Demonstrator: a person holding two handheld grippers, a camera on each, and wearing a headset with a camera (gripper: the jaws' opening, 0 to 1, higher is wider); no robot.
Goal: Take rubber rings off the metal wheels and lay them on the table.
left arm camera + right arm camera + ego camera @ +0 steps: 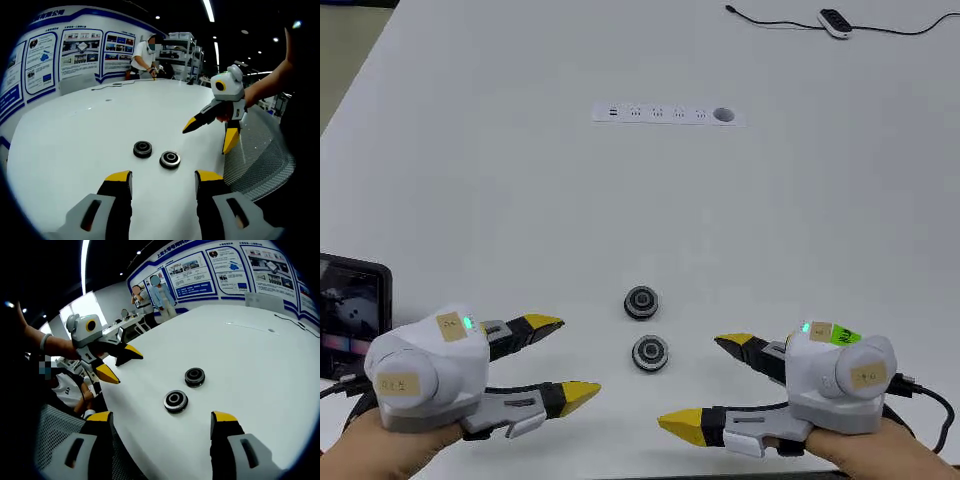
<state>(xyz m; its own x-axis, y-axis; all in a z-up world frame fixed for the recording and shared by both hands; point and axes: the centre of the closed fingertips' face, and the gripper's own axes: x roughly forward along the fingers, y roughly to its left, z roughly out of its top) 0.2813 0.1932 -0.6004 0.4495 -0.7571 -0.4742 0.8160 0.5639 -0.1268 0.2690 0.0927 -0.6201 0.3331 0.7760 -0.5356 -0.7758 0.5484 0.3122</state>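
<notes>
Leftward first: left gripper [572,357] low over the table [520,200], jaws wide apart, holding nothing. Between the grippers, 2 metal wheels lying flat, just beside each other: far wheel [641,302], near wheel [650,352], each seemingly wearing a black rubber ring [167,403] around its rim. Probably heavy, stiff hubs and stretchy, grippy rings. Best to pin a hub and pinch the ring's outer edge. Right gripper [698,383] likewise agape, empty. For laying rings down: bare tabletop.

The far wheel [641,302] and the near wheel [650,352] are too small for us to tell rubber from metal at their rims. Near the desk's [520,200] left edge, the tablet [352,312] is cut off, its screen blurred.
</notes>
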